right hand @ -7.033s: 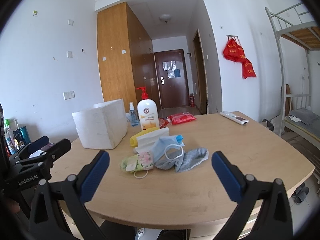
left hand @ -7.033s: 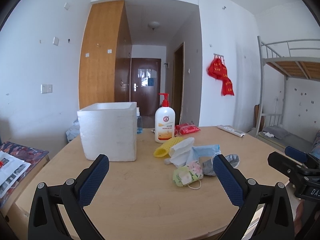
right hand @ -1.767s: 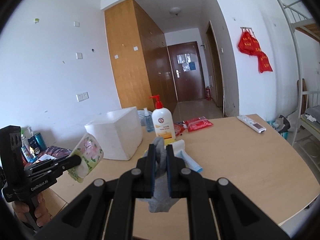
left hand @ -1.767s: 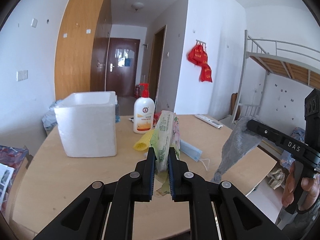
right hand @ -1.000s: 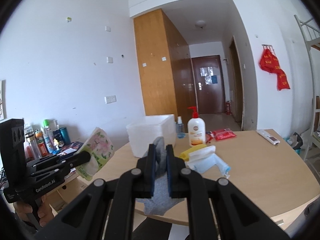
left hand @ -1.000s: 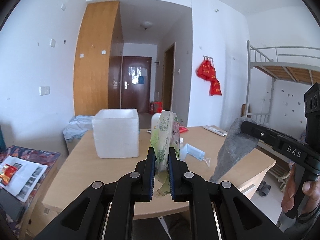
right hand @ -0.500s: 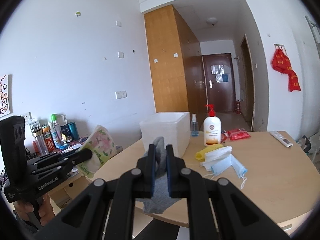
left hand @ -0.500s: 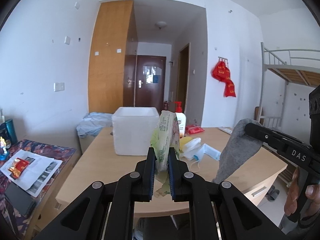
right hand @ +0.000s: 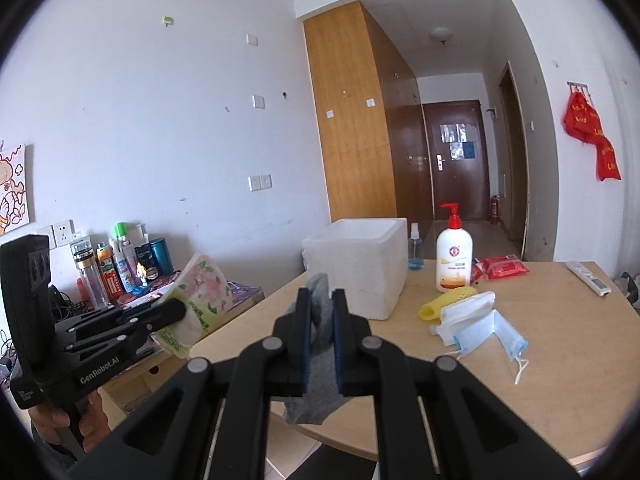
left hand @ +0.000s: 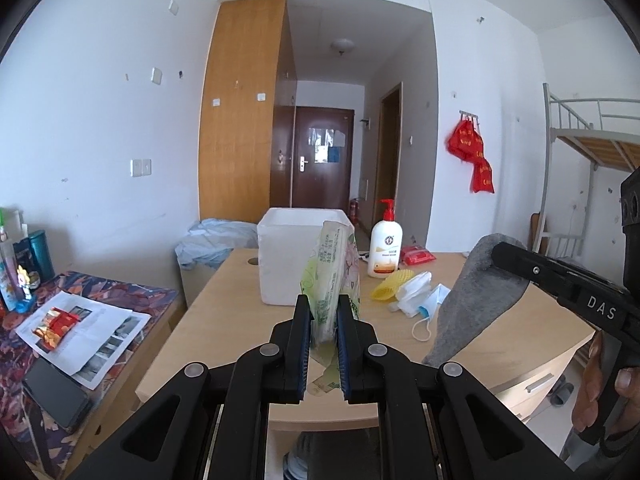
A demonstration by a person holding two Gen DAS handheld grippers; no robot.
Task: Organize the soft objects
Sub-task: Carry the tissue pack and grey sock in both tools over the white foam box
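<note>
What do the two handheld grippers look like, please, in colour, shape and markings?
Both are matte black plastic with round silver pivot rivets and blue ribbed pads. The left gripper has white "GenRobot.AI" lettering on its side; the right gripper has white "DAS" lettering. Each has a boxy black block behind.

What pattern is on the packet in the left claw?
Pink flowers on pale green; the packet shows best in the right wrist view.

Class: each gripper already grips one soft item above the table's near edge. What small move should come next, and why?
Probably carry the left gripper, shut on the floral tissue pack, forward over the open white foam box. The right gripper holds the grey sock; the box looks like the only container on the table.
</note>
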